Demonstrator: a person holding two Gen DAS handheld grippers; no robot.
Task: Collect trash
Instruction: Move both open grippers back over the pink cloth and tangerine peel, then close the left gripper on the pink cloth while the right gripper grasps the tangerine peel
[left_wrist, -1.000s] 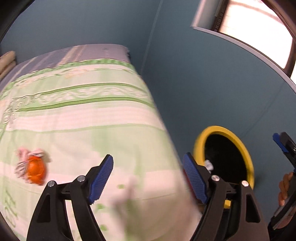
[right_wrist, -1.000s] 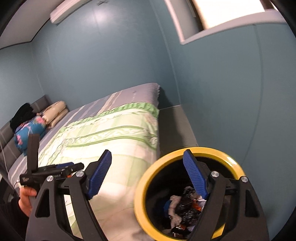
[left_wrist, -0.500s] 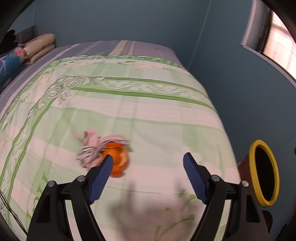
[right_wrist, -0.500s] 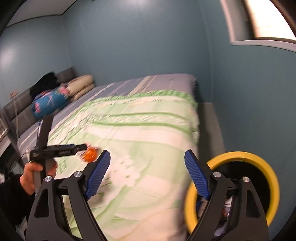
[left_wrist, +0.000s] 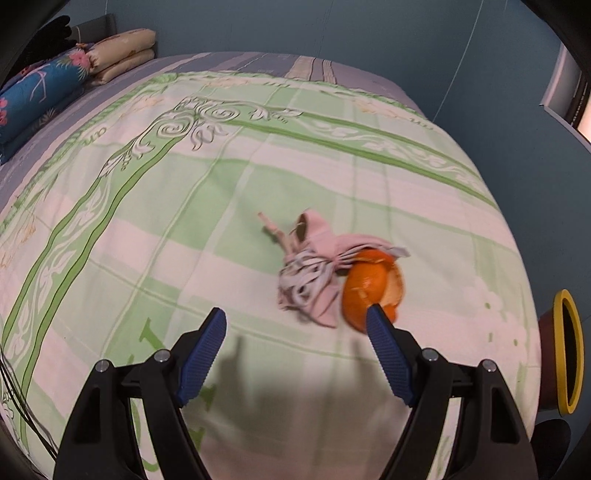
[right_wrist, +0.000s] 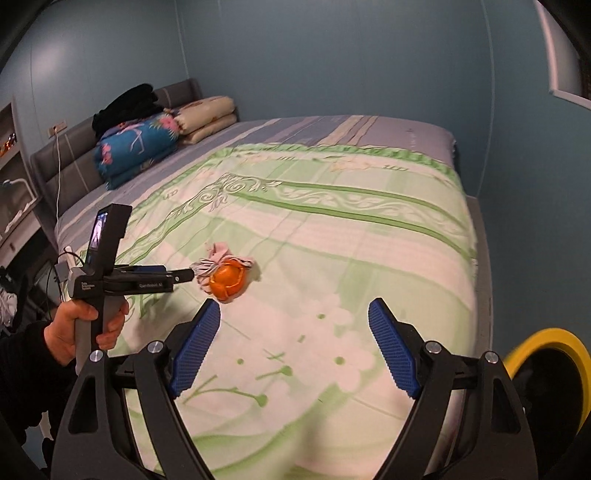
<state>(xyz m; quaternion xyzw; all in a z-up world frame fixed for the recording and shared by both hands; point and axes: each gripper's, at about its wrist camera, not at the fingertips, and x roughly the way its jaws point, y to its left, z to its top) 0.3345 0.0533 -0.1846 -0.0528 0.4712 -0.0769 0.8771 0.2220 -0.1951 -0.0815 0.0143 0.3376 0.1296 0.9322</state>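
An orange peel lies on the green patterned bedspread, touching a crumpled pink and grey scrap on its left. My left gripper is open and empty just short of them, its right finger next to the peel. In the right wrist view the peel and scrap lie left of centre, with the left gripper beside them. My right gripper is open and empty above the bed's near part. The yellow-rimmed trash bin stands at the lower right; it also shows in the left wrist view.
Folded blue floral and beige bedding and dark clothes lie at the headboard, far left. Blue walls close the far side and right. The bin stands on the floor off the bed's right edge.
Both grippers swung left, away from the bin and toward the bed. The left gripper came close to the peel and scrap. The bin has moved to the right edge of both views.
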